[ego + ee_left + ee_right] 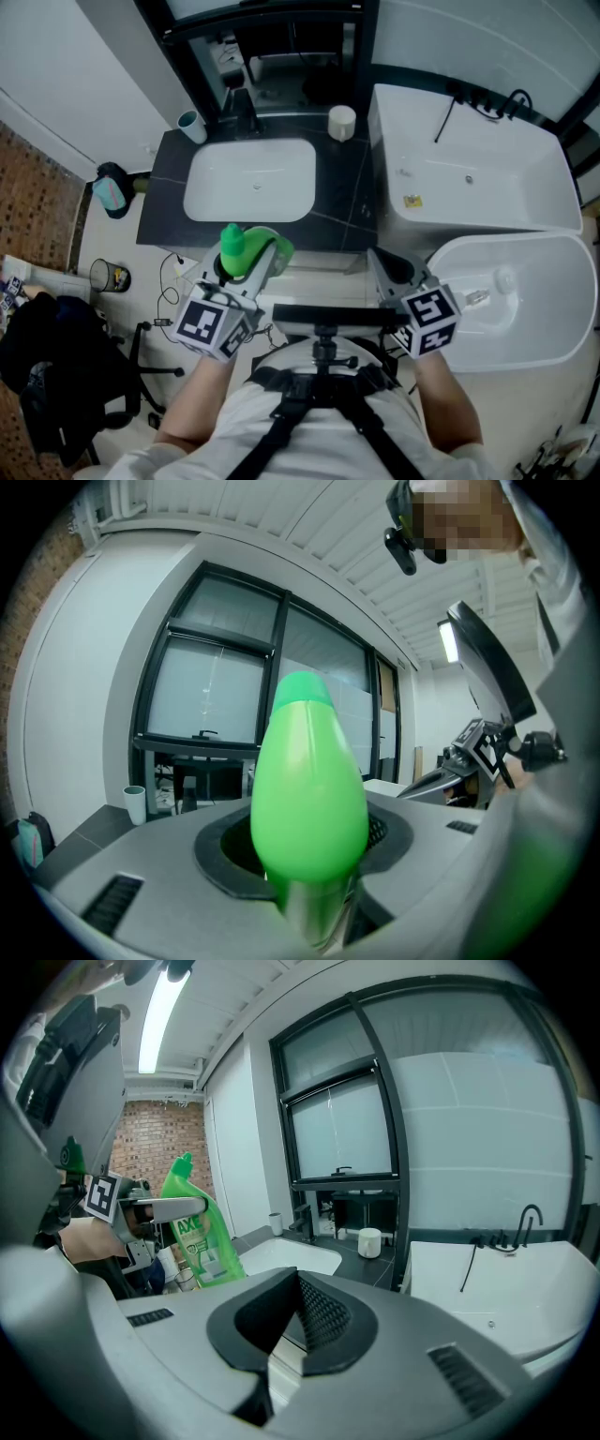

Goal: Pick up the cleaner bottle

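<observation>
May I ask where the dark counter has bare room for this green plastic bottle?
Free: the dark counter strip left of the white basin, in front of the pale cup, and the patch between basin and white tub, in front of the white round jar. Crowded: behind the basin, around the black tap.

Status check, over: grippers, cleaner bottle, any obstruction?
Left gripper shut on green cleaner bottle. Right gripper shut, empty. Bottle aloft, in front of sink. Nothing in the way.
</observation>
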